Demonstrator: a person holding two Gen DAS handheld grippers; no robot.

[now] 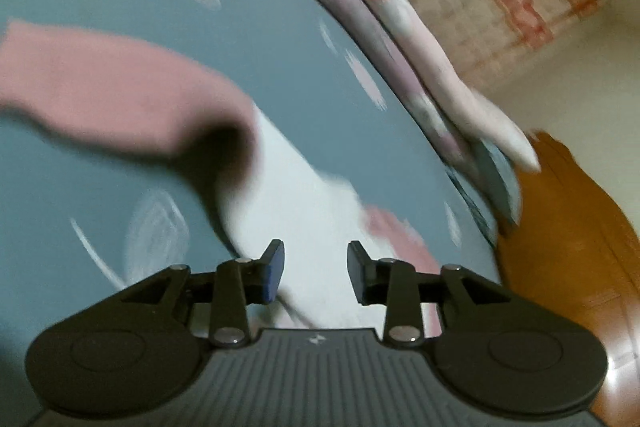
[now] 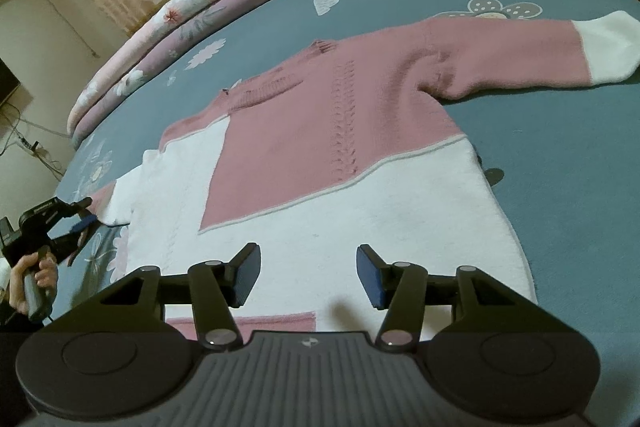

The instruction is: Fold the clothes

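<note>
The pink-and-white knitted sweater [image 2: 320,163] lies flat on the bed with the blue-grey flower-print sheet [image 2: 560,155], collar toward the bed's far edge where the rolled pink and lilac floral quilt [image 2: 192,15] runs. One sleeve is already folded across the body; the other sleeve [image 2: 520,55] stretches out toward the bed's right side, its white cuff lying flat.

The left gripper [image 1: 316,267] hangs over the folded sleeve's cuff with its jaws released and nothing between them. That view is smeared, so whether the cloth under it lies smooth is hard to say; a pink fold looks bunched beside the white part. If that sleeve has slid or lifted, the fold will be crooked, and later folds would lock the skew in.

The right gripper [image 2: 308,275] hovers over the white hem near the bed's near edge, jaws likewise released and empty. The knit looks thick and soft, so a shallow pinch on the outstretched sleeve may catch only the top layer and let it slip mid-carry. Dragging rather than lifting could pull the whole body askew on the smooth sheet. The person's hand [image 2: 36,279] holds the left tool low beside the hem, where it could snag the cloth.
</note>
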